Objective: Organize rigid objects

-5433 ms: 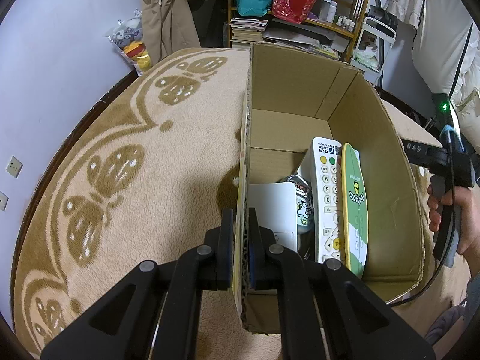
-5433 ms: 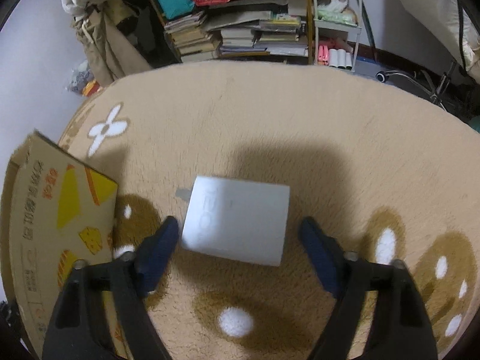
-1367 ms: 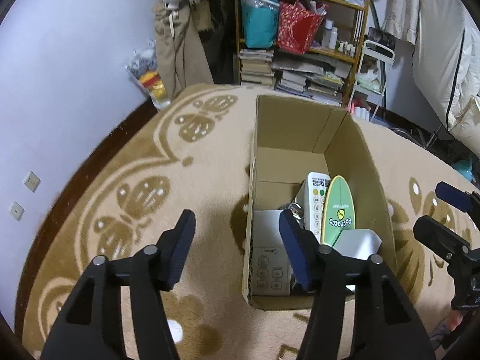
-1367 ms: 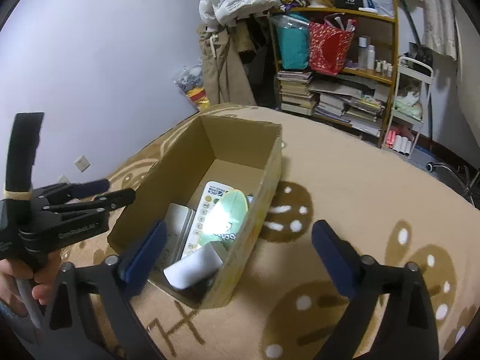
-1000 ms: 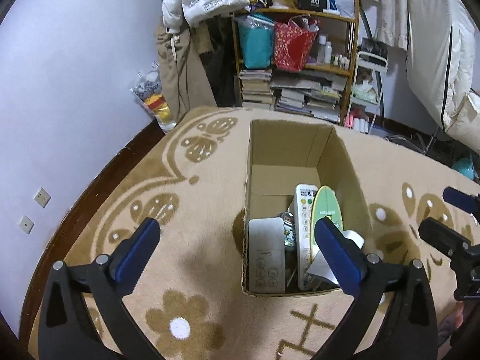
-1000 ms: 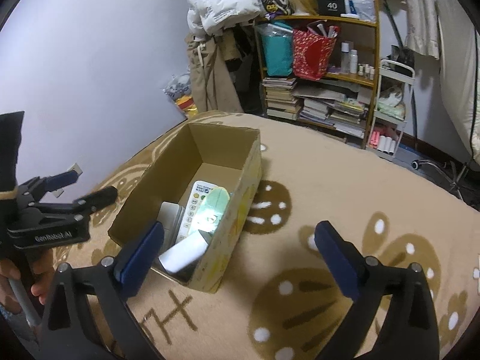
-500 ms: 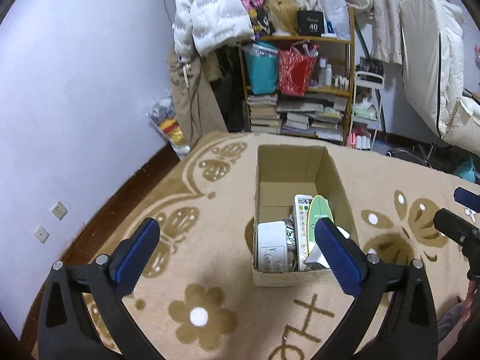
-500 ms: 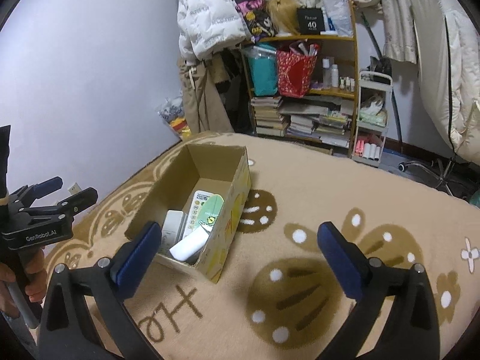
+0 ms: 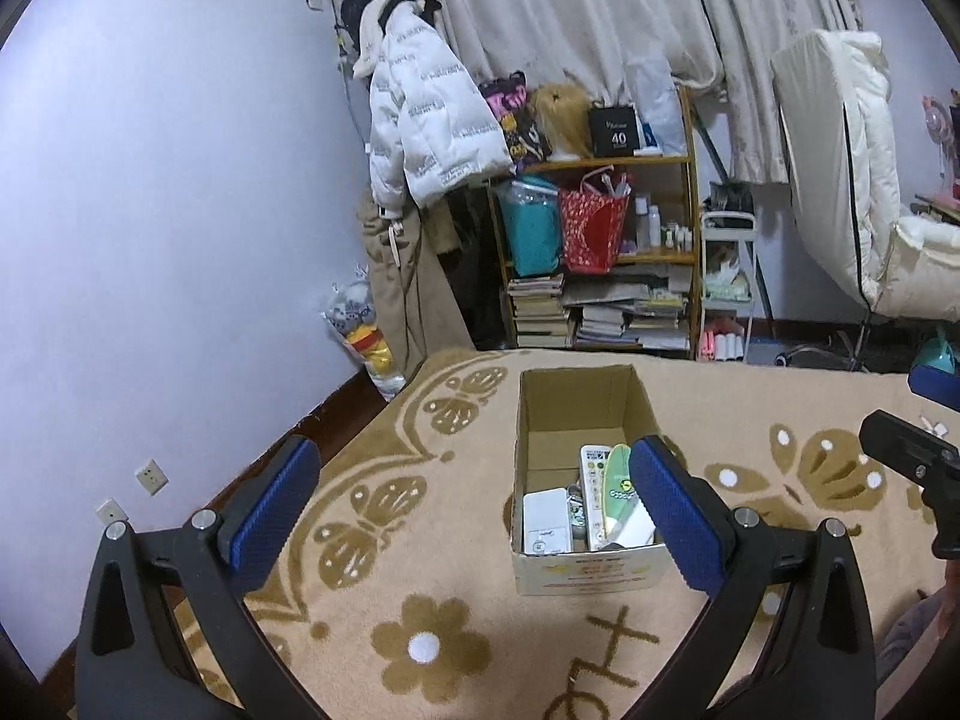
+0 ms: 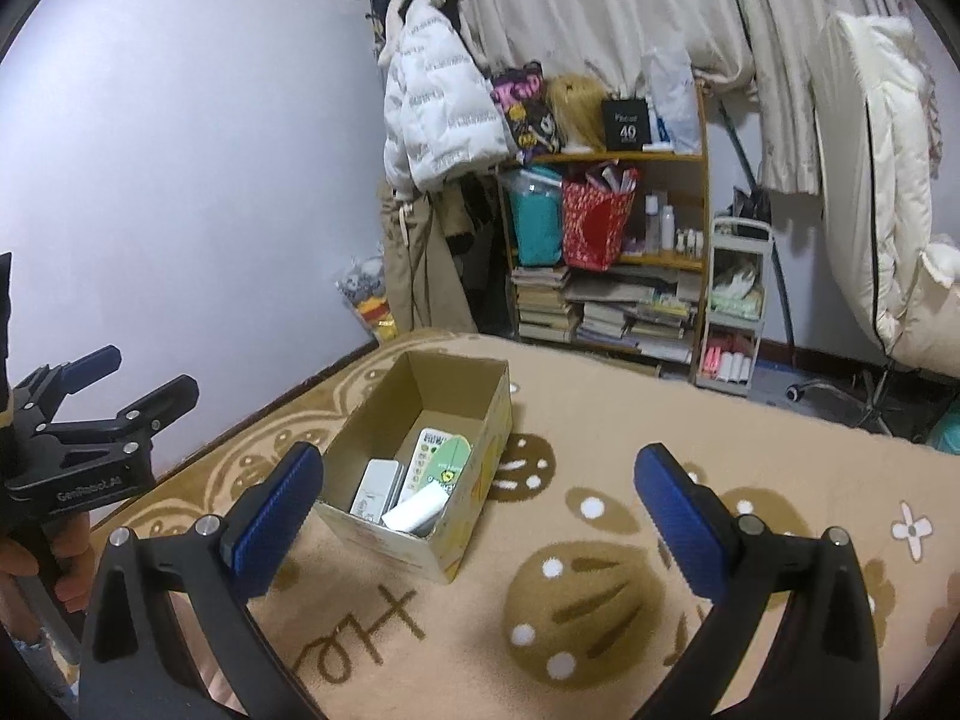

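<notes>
Both grippers spread and empty, pulled back from the packed box.

We hold the left gripper (image 9: 468, 498) and right gripper (image 10: 477, 495) wide apart, now lifted well clear; the cardboard box (image 9: 585, 567) sits mid-rug (image 9: 420, 576) holding the flat white box (image 10: 417, 510), remote (image 9: 594, 480) and glossy green oval board (image 10: 447, 462) — sorting looks done.

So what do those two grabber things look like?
Both are black plastic tools with two long fingers ending in blue ridged pads. The left gripper and right gripper look alike, with silver bolts at the joints. Seen from the right wrist camera, the left gripper carries white lettering on its side and a grey handle.
</notes>
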